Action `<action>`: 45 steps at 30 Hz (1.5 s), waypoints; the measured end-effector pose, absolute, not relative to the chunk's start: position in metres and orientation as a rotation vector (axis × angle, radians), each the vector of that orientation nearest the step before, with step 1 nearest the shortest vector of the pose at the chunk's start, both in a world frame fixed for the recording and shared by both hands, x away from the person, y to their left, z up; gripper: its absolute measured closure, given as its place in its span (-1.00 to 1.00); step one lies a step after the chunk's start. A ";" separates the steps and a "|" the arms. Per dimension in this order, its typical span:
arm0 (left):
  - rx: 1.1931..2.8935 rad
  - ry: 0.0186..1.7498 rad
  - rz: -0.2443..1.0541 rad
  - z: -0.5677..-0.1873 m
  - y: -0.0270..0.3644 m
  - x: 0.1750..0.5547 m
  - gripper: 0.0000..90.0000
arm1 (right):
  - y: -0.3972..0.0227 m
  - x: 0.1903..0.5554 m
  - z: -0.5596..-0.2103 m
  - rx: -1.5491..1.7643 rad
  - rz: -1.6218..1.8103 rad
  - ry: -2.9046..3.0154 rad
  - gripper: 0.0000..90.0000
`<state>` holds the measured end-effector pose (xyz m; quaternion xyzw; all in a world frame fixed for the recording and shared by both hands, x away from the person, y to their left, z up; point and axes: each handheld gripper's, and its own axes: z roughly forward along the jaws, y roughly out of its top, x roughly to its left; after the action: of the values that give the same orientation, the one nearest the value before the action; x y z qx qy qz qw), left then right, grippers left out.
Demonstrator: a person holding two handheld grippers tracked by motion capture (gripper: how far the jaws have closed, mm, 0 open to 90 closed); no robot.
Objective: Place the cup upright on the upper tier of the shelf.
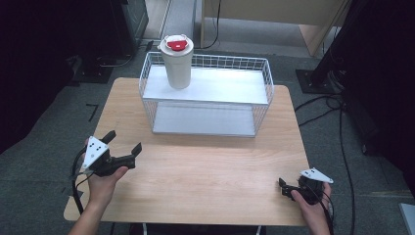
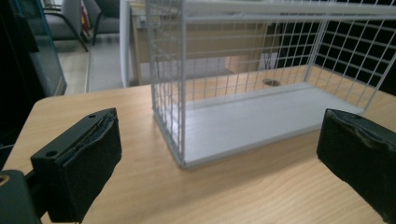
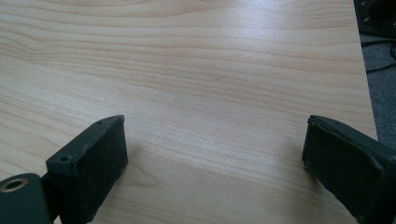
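While both grippers sit low in the frame, one cup [image 1: 176, 61] with a red lid is seen at upper centre, standing upright on the top shelf of one wire rack [image 1: 205, 93]. The left gripper [image 1: 122, 143] is held wide open and empty at lower left; the right gripper [image 1: 283, 188], at lower right over the table [image 1: 215, 171], is likewise spread and empty. The cup is judged light, stiff and smooth, perhaps slippery; it is best gripped around its middle, below the lid.
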<state>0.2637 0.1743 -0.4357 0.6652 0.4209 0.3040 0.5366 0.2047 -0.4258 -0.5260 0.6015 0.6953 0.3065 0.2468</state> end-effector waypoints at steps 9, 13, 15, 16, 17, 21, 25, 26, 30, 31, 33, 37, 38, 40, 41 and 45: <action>1.615 1.096 0.692 -0.466 0.196 0.244 -0.99 | -0.426 0.205 -0.526 1.643 0.835 1.896 -0.86; 1.637 1.134 0.680 -0.478 0.204 0.239 -0.99 | -0.426 0.205 -0.526 1.643 0.835 1.895 -0.86; 1.645 1.152 0.678 -0.483 0.209 0.237 -0.99 | -0.426 0.205 -0.526 1.643 0.835 1.896 -0.86; 1.655 1.168 0.688 -0.488 0.212 0.234 -0.99 | -0.426 0.205 -0.526 1.643 0.835 1.896 -0.86; 1.655 1.168 0.688 -0.488 0.212 0.234 -0.99 | -0.426 0.205 -0.526 1.644 0.835 1.895 -0.86; 1.703 1.193 0.701 -0.497 0.216 0.230 -0.99 | -0.425 0.205 -0.526 1.649 0.833 1.890 -0.86; 1.779 1.227 0.715 -0.504 0.219 0.229 -0.99 | -0.425 0.205 -0.526 1.649 0.833 1.890 -0.86; 1.797 1.246 0.687 -0.506 0.221 0.229 -0.99 | -0.425 0.205 -0.526 1.649 0.833 1.890 -0.86; 1.847 1.284 0.699 -0.508 0.223 0.228 -0.99 | -0.425 0.205 -0.526 1.649 0.833 1.890 -0.86; 1.867 1.292 0.697 -0.509 0.223 0.227 -0.99 | -0.425 0.205 -0.526 1.649 0.833 1.890 -0.86; 1.902 1.310 0.705 -0.511 0.224 0.226 -0.99 | -0.425 0.205 -0.526 1.649 0.833 1.889 -0.86; 1.911 1.333 0.691 -0.512 0.228 0.225 -0.99 | -0.425 0.204 -0.526 1.653 0.830 1.886 -0.86; 1.909 1.341 0.682 -0.512 0.230 0.225 -0.99 | -0.425 0.204 -0.526 1.656 0.829 1.884 -0.86; 1.926 1.373 0.677 -0.514 0.232 0.228 -0.99 | -0.425 0.204 -0.526 1.658 0.828 1.880 -0.86; 1.926 1.373 0.677 -0.514 0.232 0.228 -0.99 | -0.425 0.203 -0.526 1.659 0.828 1.879 -0.86; 1.941 1.387 0.664 -0.515 0.233 0.231 -0.99 | -0.424 0.202 -0.526 1.663 0.829 1.877 -0.86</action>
<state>0.2306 0.2332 -0.5146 0.7409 0.5294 0.2536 0.3264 0.2022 -0.4241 -0.5258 0.6100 0.6885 0.3041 0.2478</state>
